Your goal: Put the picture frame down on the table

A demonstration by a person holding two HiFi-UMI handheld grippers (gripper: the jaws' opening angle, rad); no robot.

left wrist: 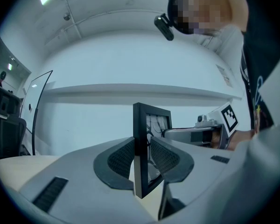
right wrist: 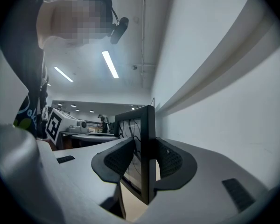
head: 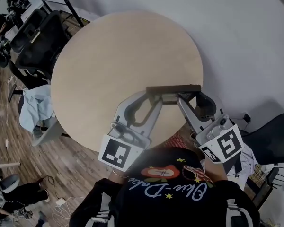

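Note:
A black picture frame [head: 173,88] stands upright, top edge toward me, above the near right part of the round wooden table [head: 109,65]. My left gripper [head: 155,97] is shut on its left end and my right gripper [head: 181,98] on its right end. In the left gripper view the picture frame [left wrist: 141,125] stands edge-on between the ribbed pads [left wrist: 120,160], which press on both faces. The right gripper view shows the picture frame [right wrist: 147,129] clamped the same way between the pads [right wrist: 170,161]. Whether its bottom edge touches the tabletop is hidden.
Black office chairs [head: 35,41] stand left of the table, and a chair draped with pale blue cloth [head: 37,107] is by its left rim. Another dark chair [head: 274,136] is at the right. A white wall lies beyond the table's far edge.

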